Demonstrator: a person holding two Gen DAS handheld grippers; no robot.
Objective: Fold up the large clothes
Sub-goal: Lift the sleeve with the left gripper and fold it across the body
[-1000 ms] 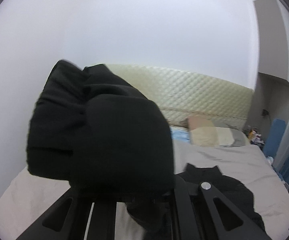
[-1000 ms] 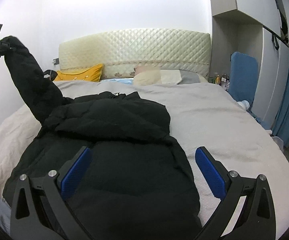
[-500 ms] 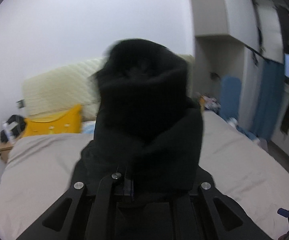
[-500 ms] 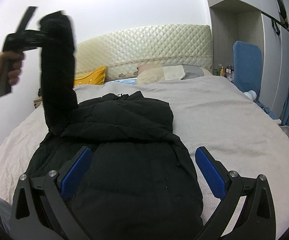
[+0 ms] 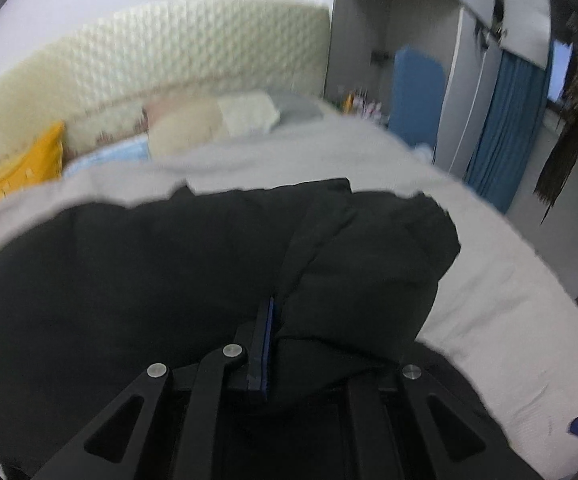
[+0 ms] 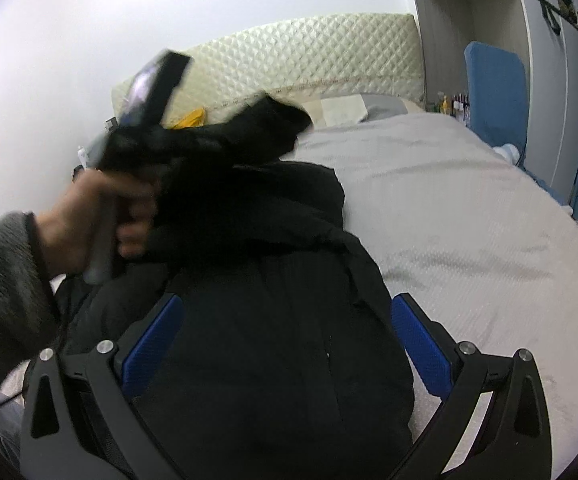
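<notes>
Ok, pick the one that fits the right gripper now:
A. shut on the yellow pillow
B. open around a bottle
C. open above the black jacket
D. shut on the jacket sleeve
C: the right gripper has its blue fingers spread wide apart over the black jacket, gripping nothing.

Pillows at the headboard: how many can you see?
3, maybe more hidden. A yellow pillow lies at the far left, a beige pillow near the middle, and a grey pillow to its right. A light blue cloth lies between; blur makes it unclear.
</notes>
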